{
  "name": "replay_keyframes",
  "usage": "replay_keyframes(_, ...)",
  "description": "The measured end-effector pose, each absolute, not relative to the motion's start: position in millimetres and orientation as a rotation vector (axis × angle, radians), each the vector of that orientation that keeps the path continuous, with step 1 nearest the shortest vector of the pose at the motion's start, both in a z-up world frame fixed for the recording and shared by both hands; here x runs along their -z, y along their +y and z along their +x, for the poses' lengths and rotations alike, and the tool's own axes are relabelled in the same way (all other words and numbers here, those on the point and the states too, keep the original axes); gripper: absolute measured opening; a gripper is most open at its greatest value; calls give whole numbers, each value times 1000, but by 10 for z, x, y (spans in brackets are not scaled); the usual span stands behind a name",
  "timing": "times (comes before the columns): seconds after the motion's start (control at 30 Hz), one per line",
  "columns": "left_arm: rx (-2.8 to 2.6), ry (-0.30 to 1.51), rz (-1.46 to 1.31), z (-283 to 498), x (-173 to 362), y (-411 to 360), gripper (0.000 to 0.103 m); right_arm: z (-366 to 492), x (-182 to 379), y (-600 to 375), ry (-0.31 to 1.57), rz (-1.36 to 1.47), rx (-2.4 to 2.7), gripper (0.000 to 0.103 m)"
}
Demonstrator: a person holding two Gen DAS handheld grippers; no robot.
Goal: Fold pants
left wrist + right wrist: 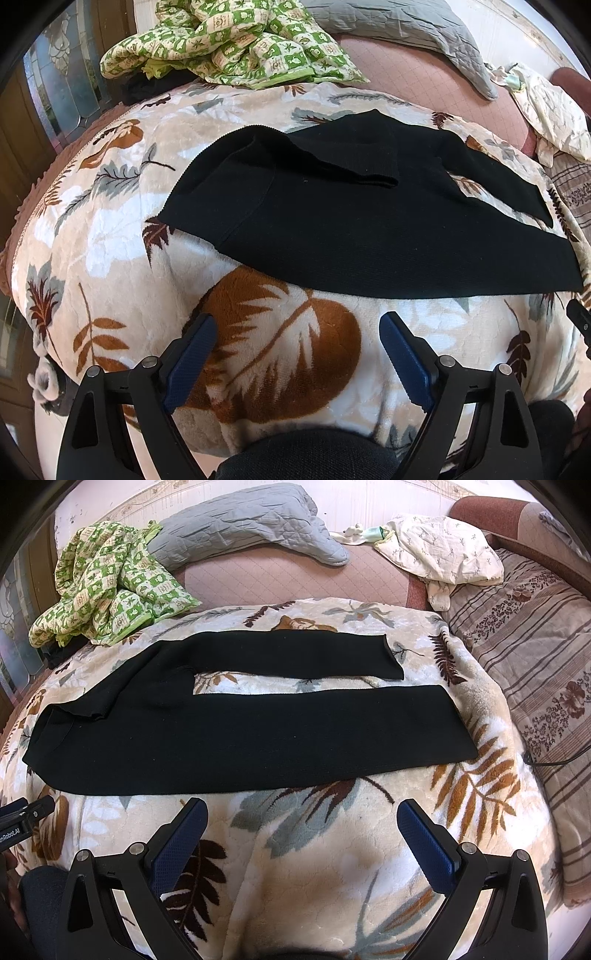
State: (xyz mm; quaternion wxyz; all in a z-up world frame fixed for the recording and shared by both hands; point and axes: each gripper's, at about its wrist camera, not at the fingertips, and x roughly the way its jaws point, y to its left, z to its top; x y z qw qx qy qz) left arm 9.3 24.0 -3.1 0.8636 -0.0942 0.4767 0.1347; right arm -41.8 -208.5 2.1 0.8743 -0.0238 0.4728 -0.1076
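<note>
Black pants (229, 734) lying spread out on a leaf-patterned fleece blanket (317, 856), both grippers hovering empty near the closest edge.

The left gripper (297, 325) and right gripper (301, 810) are each holding their blue-padded jaws wide apart, touching nothing. The pants are lying flat, waistband at left, two legs running rightward with a strip of blanket showing between them. A green checked quilt (107, 587) and grey pillow (247, 524) are sitting beyond.

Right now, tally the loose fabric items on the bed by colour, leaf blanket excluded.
Black: 1, the pants
Green checked: 1, the crumpled quilt
Grey: 1, the quilted cover
Cream printed: 1, the crumpled cloth
Total: 4
</note>
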Motion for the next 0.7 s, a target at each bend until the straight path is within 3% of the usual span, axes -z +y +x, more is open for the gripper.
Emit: replay_keyframes(0.7,-279,1002,-213,102,31,255,88,-414,-23,-2106,988,-48,224,103)
